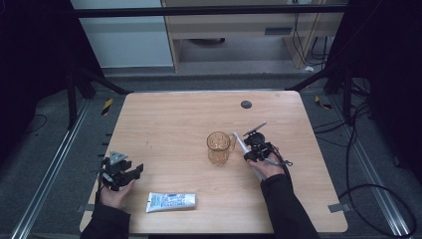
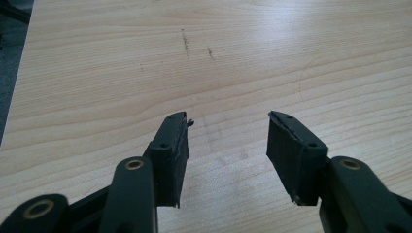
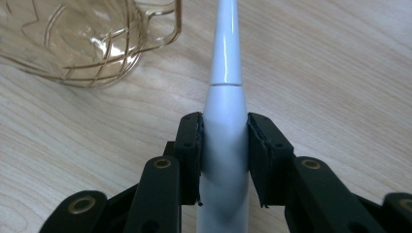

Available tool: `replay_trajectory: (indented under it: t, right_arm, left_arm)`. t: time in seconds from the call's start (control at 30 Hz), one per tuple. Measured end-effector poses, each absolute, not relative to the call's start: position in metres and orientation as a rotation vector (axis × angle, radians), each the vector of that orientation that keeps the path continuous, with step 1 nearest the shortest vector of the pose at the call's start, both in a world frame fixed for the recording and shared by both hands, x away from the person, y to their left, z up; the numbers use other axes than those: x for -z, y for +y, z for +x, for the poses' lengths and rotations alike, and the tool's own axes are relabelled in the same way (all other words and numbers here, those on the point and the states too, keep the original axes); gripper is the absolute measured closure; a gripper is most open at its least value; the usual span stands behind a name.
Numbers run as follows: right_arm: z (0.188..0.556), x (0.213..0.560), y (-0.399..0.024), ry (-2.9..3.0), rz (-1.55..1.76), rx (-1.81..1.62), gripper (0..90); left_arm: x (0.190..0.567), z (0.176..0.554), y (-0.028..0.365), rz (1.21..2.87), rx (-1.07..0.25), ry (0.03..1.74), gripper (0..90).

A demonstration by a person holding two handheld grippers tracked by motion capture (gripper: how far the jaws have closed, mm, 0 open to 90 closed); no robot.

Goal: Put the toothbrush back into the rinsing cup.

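Standing empty on the table [image 1: 164,114], the cup [image 1: 218,147] holds nothing. The right gripper [image 3: 224,145] clamps a white toothbrush [image 3: 224,92], its head cut off; the left gripper [image 2: 228,145] gapes apart.

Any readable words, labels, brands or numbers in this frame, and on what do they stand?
No text can be read.
Toothpaste tube: blue print on white, too small and blurred.
White toothbrush, amber cup, both grippers: no lettering seen.
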State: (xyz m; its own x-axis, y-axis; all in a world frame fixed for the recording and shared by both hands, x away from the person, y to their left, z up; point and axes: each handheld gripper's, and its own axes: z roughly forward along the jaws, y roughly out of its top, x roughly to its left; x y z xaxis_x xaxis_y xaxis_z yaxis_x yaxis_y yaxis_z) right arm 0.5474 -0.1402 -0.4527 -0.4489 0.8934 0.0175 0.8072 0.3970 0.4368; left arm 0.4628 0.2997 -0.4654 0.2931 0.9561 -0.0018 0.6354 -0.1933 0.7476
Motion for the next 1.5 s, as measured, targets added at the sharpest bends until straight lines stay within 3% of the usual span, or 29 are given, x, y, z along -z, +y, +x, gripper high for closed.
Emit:
replay_trajectory:
  t: [0.6, 1.5]
  right_arm:
    - [0.529, 0.411, -0.165, 2.296, 1.456, -0.803, 67.7]
    - [0.503, 0.379, -0.191, 1.858, 1.403, -1.279, 67.6]
  left_arm:
    - [0.465, 0.463, 0.300, 1.916, -0.635, 1.420, 48.7]
    - [0.466, 0.463, 0.299, 1.914, -0.640, 1.419, 48.5]
